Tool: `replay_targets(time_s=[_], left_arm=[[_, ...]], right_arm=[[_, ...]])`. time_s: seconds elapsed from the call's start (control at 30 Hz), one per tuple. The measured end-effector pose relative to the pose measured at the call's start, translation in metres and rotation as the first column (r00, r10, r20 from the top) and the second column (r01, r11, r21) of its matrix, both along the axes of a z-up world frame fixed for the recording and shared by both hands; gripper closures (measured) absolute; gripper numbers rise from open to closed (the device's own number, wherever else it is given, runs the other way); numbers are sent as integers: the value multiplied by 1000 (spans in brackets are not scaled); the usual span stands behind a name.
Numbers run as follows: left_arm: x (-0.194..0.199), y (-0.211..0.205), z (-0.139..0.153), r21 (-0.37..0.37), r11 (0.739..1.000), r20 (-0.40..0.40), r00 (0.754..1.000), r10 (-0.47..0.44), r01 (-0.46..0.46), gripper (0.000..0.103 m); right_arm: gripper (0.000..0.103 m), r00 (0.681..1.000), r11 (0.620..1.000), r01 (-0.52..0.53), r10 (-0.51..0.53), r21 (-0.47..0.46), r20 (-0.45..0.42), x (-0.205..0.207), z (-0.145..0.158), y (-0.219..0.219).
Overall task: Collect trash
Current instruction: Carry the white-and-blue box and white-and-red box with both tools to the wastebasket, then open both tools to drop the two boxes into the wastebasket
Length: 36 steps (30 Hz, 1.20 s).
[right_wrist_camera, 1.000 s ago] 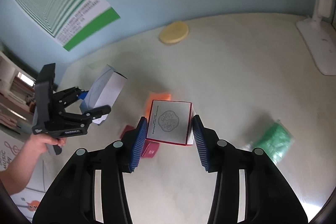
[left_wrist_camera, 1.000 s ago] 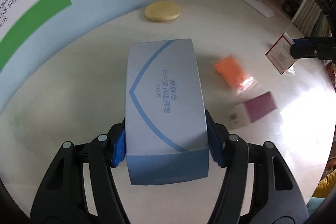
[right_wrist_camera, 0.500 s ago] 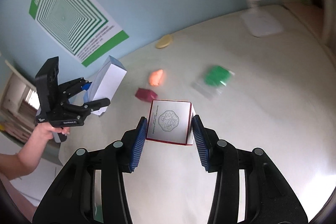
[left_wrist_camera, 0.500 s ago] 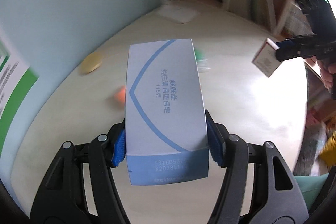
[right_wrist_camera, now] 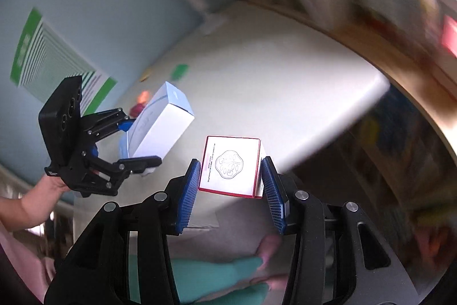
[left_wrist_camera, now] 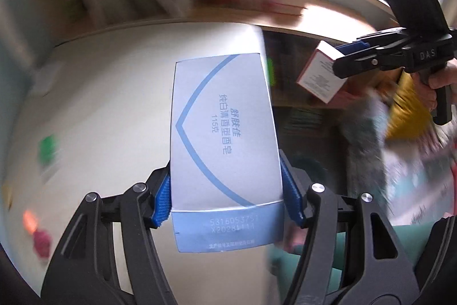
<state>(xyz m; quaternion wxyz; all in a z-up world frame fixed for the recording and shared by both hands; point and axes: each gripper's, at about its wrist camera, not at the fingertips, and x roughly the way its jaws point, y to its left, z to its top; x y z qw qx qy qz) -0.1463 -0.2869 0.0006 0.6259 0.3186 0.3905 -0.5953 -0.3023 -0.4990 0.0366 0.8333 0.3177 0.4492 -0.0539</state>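
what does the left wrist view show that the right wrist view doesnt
Only the left wrist view shows the printed face of the blue soap box close up, clamped in the left gripper, with its text and batch code readable.

Only the right wrist view shows the drawing on the top of the red-edged white box held in the right gripper, and the green poster on the wall.

Both show both boxes, both grippers and the pale table, heavily blurred.

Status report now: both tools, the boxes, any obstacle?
Left tool shut on blue soap box. Right tool shut on red-edged box. Both held over table edge. Surroundings blurred, no obstacle seen.
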Motion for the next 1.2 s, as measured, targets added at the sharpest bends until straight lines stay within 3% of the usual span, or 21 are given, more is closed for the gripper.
replay_targets(time_s=[0.23, 0.5, 0.73, 0.87, 0.9, 0.93, 1.1, 1.2], left_arm=[[-114, -39, -42, 84, 966, -91, 967, -239, 246, 43], [-196, -57, -115, 221, 896, -192, 918, -347, 385, 43], [-235, -72, -182, 330, 831, -248, 890, -382, 448, 42], [-249, -80, -197, 354, 825, -261, 893, -366, 442, 39], [-253, -81, -200, 359, 822, -255, 894, -369, 442, 27], [-255, -83, -204, 364, 825, -237, 899, -368, 433, 18], [-250, -89, -210, 388, 828, -235, 912, -336, 405, 16], [-240, -83, -200, 373, 839, -230, 916, -330, 396, 16]], right_arm=[[58, 978, 976, 203, -198, 75, -72, -122, -30, -2], [58, 913, 893, 404, -380, 196, -148, -211, -94, 13], [57, 856, 814, 512, -461, 273, -233, -245, -154, 23], [51, 854, 809, 516, -462, 281, -240, -251, -174, 27], [33, 848, 797, 526, -466, 297, -252, -253, -179, 26], [27, 839, 792, 539, -477, 287, -260, -255, -184, 22], [27, 822, 771, 568, -515, 287, -243, -272, -179, 13], [27, 819, 771, 572, -524, 278, -233, -278, -170, 11]])
